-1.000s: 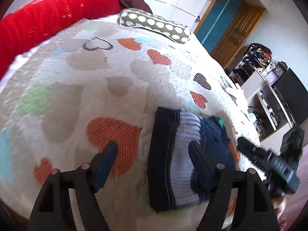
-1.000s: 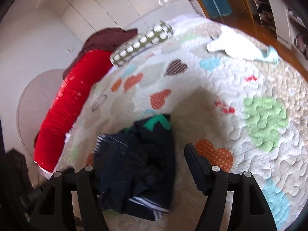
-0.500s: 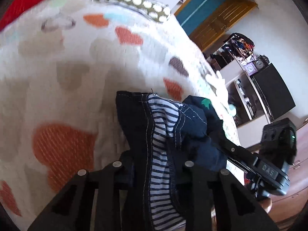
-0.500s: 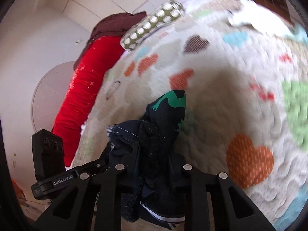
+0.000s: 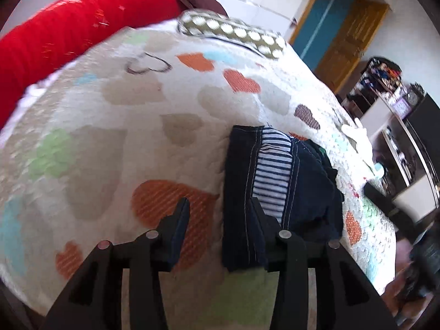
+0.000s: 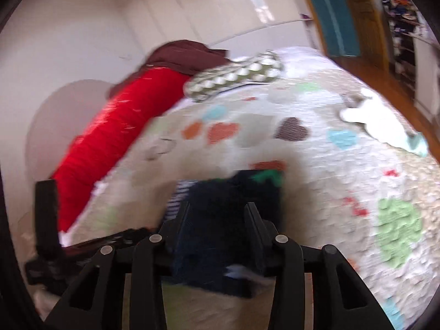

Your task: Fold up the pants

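The dark navy pants (image 5: 277,189), with a striped inner waistband (image 5: 271,167), lie bunched in a folded pile on the heart-patterned quilt (image 5: 110,126). My left gripper (image 5: 218,214) is open, just left of the pile; its right finger (image 5: 258,220) overlaps the pants' left edge. In the right wrist view, the pants (image 6: 233,211) lie between the fingers of my right gripper (image 6: 217,214), whose jaws are parted around the cloth. A green print (image 6: 268,177) shows on the pants' far end. The left gripper's body (image 6: 49,225) shows at the left.
A red bolster (image 5: 68,33) and a dotted green pillow (image 5: 233,31) lie at the head of the bed. A white and light-blue garment (image 6: 382,126) lies on the quilt to the right. Shelves (image 5: 396,126) and a wooden door (image 5: 349,35) stand beyond the bed.
Both grippers were shut on the lifted pants half a second ago. Now both have opened and the pants lie on the quilt. The left gripper has drawn back to the left.
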{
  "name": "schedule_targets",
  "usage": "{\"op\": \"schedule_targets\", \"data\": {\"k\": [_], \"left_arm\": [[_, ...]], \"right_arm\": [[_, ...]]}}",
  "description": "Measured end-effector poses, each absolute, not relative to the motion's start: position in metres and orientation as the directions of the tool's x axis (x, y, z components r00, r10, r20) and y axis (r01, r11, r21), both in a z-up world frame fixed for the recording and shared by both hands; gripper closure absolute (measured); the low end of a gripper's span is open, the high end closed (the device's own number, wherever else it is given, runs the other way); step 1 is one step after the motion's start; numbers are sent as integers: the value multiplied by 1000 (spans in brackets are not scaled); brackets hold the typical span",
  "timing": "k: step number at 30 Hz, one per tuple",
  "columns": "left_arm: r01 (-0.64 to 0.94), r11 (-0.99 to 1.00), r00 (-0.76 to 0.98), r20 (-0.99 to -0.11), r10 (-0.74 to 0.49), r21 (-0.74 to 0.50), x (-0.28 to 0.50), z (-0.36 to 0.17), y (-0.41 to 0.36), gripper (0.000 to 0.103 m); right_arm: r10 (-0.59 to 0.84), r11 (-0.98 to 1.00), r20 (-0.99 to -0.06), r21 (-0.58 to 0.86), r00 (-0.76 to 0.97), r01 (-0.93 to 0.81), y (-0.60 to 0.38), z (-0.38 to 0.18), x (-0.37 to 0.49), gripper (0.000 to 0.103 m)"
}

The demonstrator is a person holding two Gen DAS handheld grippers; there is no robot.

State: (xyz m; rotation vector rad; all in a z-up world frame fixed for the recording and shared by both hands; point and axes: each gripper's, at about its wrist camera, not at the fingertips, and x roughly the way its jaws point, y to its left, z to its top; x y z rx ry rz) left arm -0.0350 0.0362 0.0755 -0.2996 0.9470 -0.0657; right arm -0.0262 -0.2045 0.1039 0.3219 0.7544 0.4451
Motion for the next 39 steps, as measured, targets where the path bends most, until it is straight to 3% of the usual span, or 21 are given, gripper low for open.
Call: {"op": "schedule_targets", "data": {"k": [2, 5, 10, 14, 20, 23, 28, 32, 39], "left_arm": [[-91, 956, 614, -772, -166, -279, -49, 85, 37, 59], [-104, 969, 687, -721, -91, -222, -77, 110, 31, 48], [-164, 984, 832, -545, 103, -64, -124, 155, 19, 23], [-245, 970, 902, -366, 229, 3, -163, 191, 7, 5], [-271, 962, 929, -252, 270, 31, -201, 228, -8, 0], [-173, 985, 943, -287, 169, 13, -199, 224, -15, 0], [-67, 991, 833, -539, 122, 120, -164, 176, -40, 0], [-48, 982, 802, -580, 146, 182, -161, 155, -51, 0], [-39, 985, 786, -604, 133, 166, -160, 152, -49, 0]], "right_arm": [[531, 845, -615, 440, 583, -304, -187, 90, -22, 60], [468, 884, -738, 385, 486, -266, -164, 40, -5, 59], [485, 867, -671, 452, 560, -210, -182, 62, -25, 59], [407, 894, -598, 414, 690, -168, -202, 97, -61, 50], [344, 902, -525, 414, 778, -120, -223, 126, -113, 41], [303, 920, -502, 375, 810, -112, -223, 134, -132, 33], [202, 963, -546, 264, 813, -62, -219, 122, -135, 33], [168, 964, -583, 266, 795, -8, -235, 111, -142, 33], [141, 967, -619, 255, 773, 28, -242, 100, -145, 33]]}}
